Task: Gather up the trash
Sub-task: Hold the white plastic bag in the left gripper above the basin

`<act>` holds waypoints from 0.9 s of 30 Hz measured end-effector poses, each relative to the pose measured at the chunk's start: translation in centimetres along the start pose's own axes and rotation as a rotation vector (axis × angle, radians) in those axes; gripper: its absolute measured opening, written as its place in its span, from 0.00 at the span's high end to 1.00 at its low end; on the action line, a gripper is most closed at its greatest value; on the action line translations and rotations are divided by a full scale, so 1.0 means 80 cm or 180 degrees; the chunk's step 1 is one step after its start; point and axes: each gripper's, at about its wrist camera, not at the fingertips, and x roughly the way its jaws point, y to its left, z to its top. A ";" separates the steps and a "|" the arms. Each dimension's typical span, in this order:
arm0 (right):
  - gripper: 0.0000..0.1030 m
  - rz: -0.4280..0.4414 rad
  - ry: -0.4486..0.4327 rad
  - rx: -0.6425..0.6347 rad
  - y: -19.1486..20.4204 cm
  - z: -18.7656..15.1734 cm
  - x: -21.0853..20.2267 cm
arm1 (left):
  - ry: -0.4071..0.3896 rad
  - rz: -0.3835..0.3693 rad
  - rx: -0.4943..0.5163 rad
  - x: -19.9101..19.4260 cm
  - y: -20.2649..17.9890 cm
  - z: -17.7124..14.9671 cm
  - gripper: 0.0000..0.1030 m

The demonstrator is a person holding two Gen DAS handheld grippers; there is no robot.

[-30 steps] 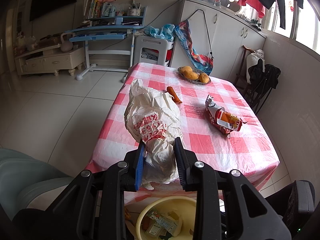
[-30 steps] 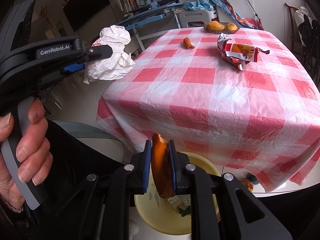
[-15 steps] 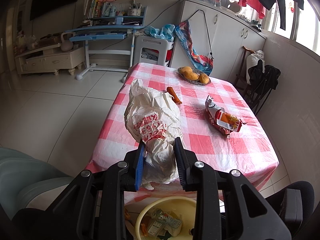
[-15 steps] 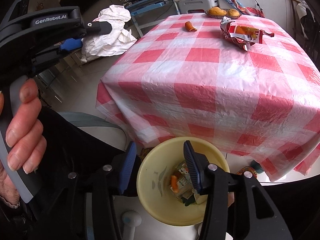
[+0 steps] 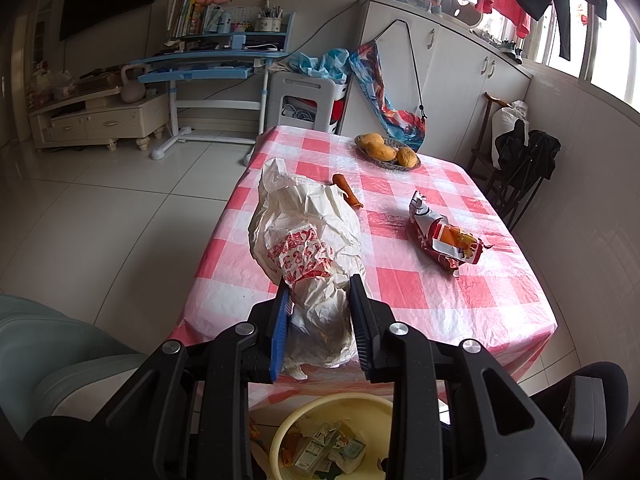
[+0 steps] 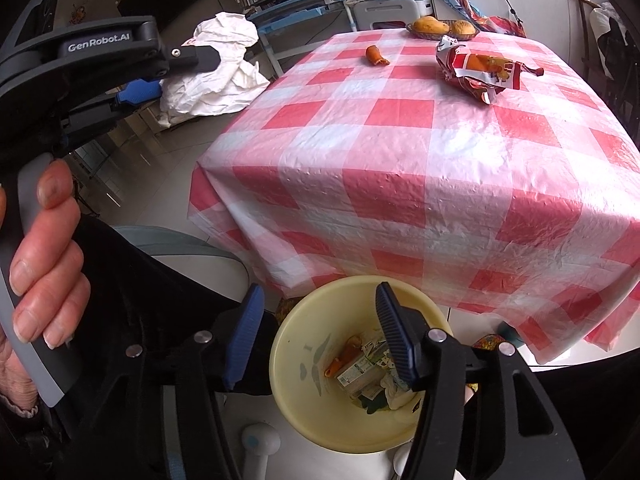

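My left gripper (image 5: 318,286) is shut on a crumpled white paper bag with red print (image 5: 308,240) and holds it in the air beside the table's near left corner; the bag also shows in the right wrist view (image 6: 212,76). My right gripper (image 6: 318,296) is open and empty above a yellow bin (image 6: 298,364) on the floor, which holds cartons and an orange peel (image 6: 344,356). The bin also shows in the left wrist view (image 5: 288,432). On the red-checked table (image 6: 400,152) lie a red snack wrapper (image 6: 480,70) and another orange peel piece (image 6: 376,56).
A basket of oranges (image 5: 388,152) stands at the table's far end. A black chair (image 5: 588,404) is at the near right, a pale green seat (image 5: 52,356) at the near left. White cabinets (image 5: 452,68) and a blue desk (image 5: 216,68) stand behind the table.
My right gripper opened and dropped the orange peel into the yellow bin. My left gripper kept its hold on the paper bag and barely moved.
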 end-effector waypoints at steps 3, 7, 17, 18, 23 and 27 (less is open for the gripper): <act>0.43 -0.0005 -0.0002 0.0001 0.000 0.000 0.000 | 0.0001 0.0000 0.0000 0.000 0.000 0.000 0.74; 0.42 -0.0003 -0.0001 0.0000 0.000 0.000 0.000 | -0.0001 0.0000 0.0001 0.000 0.000 0.000 0.74; 0.42 -0.0006 -0.0006 0.0001 0.000 0.000 -0.001 | -0.0001 -0.0002 -0.0002 0.001 0.001 0.000 0.74; 0.42 -0.0008 -0.0007 0.0001 -0.001 0.000 -0.001 | 0.0000 -0.0003 -0.0002 0.000 0.001 0.000 0.74; 0.42 -0.0006 -0.0007 0.0000 0.000 0.000 -0.001 | -0.0001 -0.0004 -0.0004 0.001 0.001 0.000 0.74; 0.42 -0.0013 -0.0014 0.0003 -0.001 0.001 -0.001 | 0.0000 -0.0004 -0.0002 0.001 0.001 0.000 0.74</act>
